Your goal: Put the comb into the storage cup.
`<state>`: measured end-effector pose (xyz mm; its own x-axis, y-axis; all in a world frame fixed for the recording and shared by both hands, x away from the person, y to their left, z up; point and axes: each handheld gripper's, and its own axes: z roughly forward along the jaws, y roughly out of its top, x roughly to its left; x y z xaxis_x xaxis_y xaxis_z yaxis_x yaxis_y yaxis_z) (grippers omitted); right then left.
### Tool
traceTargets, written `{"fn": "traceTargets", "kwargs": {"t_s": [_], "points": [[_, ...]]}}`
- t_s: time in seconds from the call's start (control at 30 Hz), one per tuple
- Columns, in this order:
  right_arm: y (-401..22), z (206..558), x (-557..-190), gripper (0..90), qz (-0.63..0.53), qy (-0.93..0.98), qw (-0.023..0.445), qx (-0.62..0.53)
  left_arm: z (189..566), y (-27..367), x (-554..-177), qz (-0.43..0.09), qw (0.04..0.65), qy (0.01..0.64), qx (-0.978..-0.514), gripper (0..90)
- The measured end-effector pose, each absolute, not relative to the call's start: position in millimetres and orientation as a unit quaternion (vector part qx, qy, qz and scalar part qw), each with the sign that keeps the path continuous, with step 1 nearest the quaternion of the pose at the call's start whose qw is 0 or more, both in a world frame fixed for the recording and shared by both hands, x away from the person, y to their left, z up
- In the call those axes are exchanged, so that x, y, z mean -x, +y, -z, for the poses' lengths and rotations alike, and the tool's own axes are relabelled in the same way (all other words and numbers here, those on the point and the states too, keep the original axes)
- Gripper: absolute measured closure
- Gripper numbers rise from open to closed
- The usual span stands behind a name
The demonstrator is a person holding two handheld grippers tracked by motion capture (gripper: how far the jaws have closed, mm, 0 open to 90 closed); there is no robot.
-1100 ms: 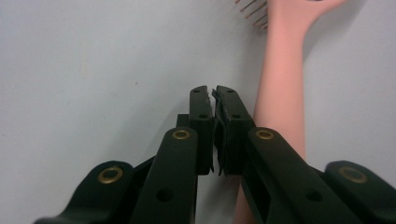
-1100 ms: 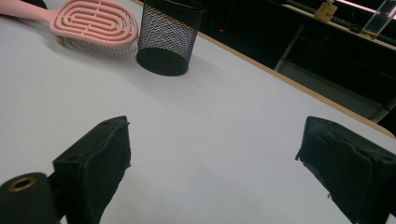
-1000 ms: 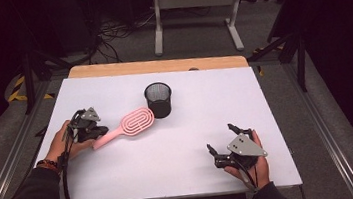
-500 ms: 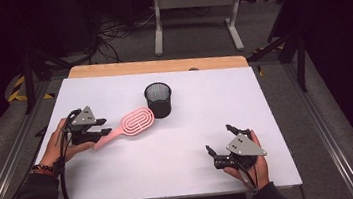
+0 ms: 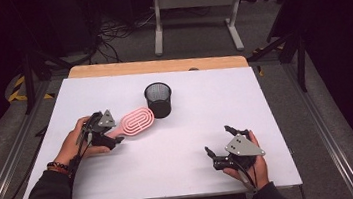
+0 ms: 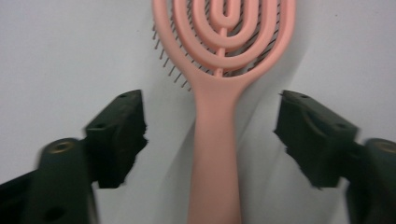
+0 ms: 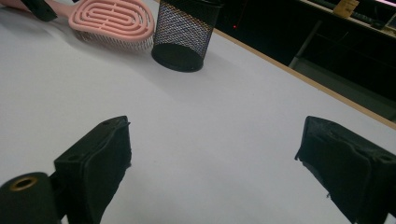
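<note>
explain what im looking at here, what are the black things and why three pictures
Nothing here is a robot: a person sits at a white table holding a hand-operated gripper in each hand. The high view comes from a camera above the table; the other two come from cameras riding on each gripper, looking out between its two black jaws. On the table lie a pink hairbrush and a black mesh cup standing beside it. The left gripper is open, its jaws on either side of the brush handle without touching it. The right gripper is open over bare table, holding nothing.
</note>
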<state>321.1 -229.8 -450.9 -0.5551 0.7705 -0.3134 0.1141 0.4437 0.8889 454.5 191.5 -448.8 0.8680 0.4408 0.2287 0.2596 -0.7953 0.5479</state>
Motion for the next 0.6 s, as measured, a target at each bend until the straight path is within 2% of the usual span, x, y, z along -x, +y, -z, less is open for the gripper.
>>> {"fn": "traceTargets", "kwargs": {"t_s": [0.13, 0.27, 0.43, 0.6], "points": [[-229.4, 451.0, -320.6, 9.7, -0.441, 0.765, 0.371, -0.287, 451.5, 186.7, -457.2, -0.161, 0.244, 0.176, -0.940, 53.0], [-229.5, 451.6, -321.1, 9.7, -0.438, 0.767, 0.370, -0.287, 454.4, 184.5, -459.2, -0.172, 0.230, 0.178, -0.941, 66.4], [-228.6, 451.7, -320.9, 9.7, -0.438, 0.770, 0.368, -0.283, 454.7, 184.8, -459.4, -0.168, 0.233, 0.179, -0.941, 68.1], [-228.8, 451.5, -320.6, 9.7, -0.437, 0.771, 0.368, -0.280, 454.0, 184.8, -454.4, -0.188, 0.233, 0.181, -0.937, 69.8]]}}
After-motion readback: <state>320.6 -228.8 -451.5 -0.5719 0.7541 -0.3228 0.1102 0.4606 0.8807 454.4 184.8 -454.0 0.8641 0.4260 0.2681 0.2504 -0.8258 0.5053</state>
